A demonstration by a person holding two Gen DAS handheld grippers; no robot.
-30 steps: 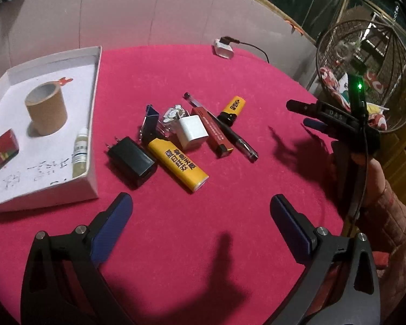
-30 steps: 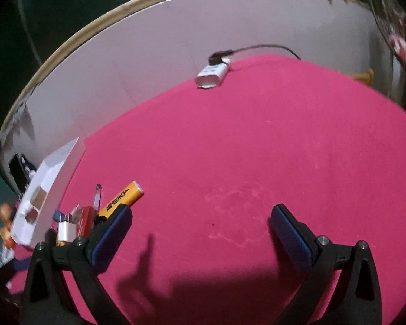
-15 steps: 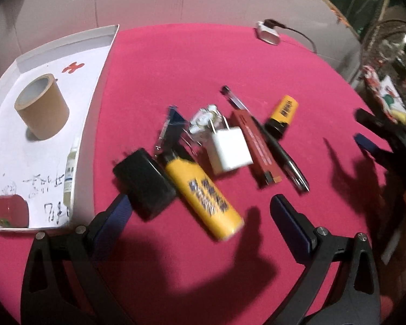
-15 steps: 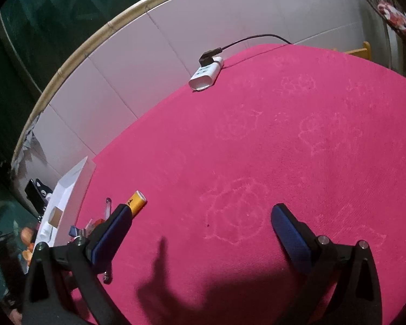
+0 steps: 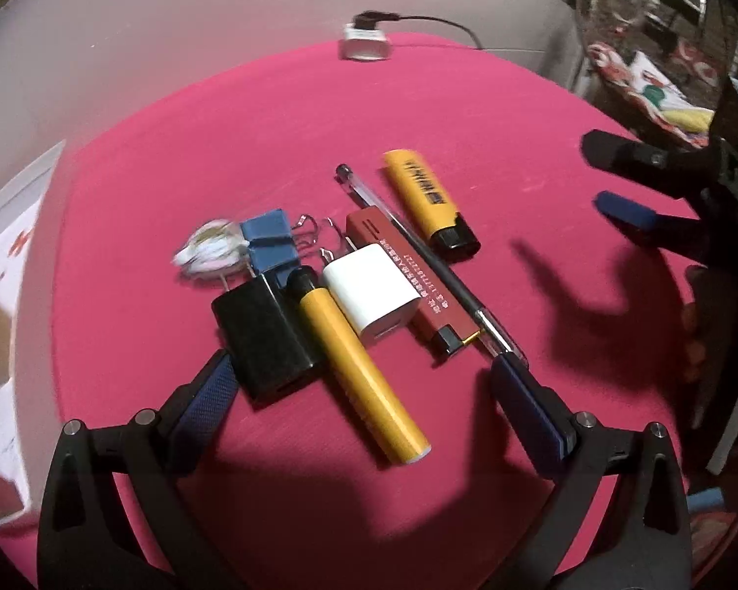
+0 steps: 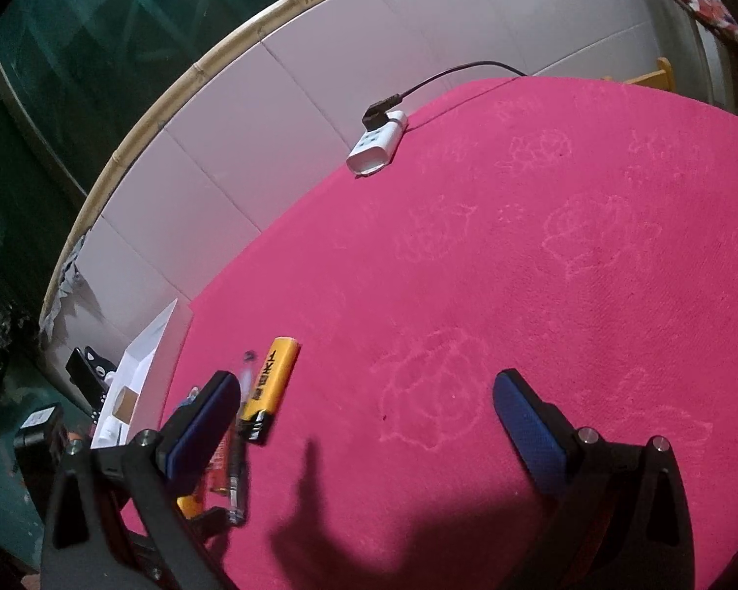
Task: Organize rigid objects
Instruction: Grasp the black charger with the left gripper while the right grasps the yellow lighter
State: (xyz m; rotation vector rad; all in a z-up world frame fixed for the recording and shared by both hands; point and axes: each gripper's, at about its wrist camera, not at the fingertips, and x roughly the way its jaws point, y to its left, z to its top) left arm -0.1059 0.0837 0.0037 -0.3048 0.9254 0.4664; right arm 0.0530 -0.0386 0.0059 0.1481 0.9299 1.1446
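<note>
Left wrist view: left gripper (image 5: 359,376) fills the bottom of the frame, its blue-padded fingers (image 5: 201,405) spread wide and holding nothing.
Counter: a round counter (image 5: 467,113) under a pink-red cloth carries a cluster of small things at mid frame.
Cluster, lower part: long yellow tube (image 5: 356,364) with a black cap lies between the spread fingers, pointing toward the lower right; black charger (image 5: 263,337) touches its left side, just beside the left finger pad.
Cluster, middle: white USB charger (image 5: 371,295) sits against the yellow tube's upper right; a dark red lighter (image 5: 408,275) lies just right of it, and a pen (image 5: 433,265) runs diagonally along the lighter's right edge.
Cluster, upper part: yellow lighter (image 5: 428,204), black end toward the lower right, lies right of the pen; blue binder clip (image 5: 269,241) and a crumpled white wrapper (image 5: 209,250) sit at the cluster's upper left.
Left edge: white tray (image 5: 10,216), blurred, its contents unclear.
Top centre: white adapter (image 5: 366,44) with a black cable plugged in, at the counter's far rim.
Right wrist view: right gripper (image 6: 364,423) hovers over bare cloth, fingers (image 6: 529,423) released and wide apart, empty; the yellow lighter (image 6: 270,381) lies just beside its left finger, at the lower left of the frame.
Right edge, left wrist view: the right gripper (image 5: 625,182) shows well apart from the cluster.
</note>
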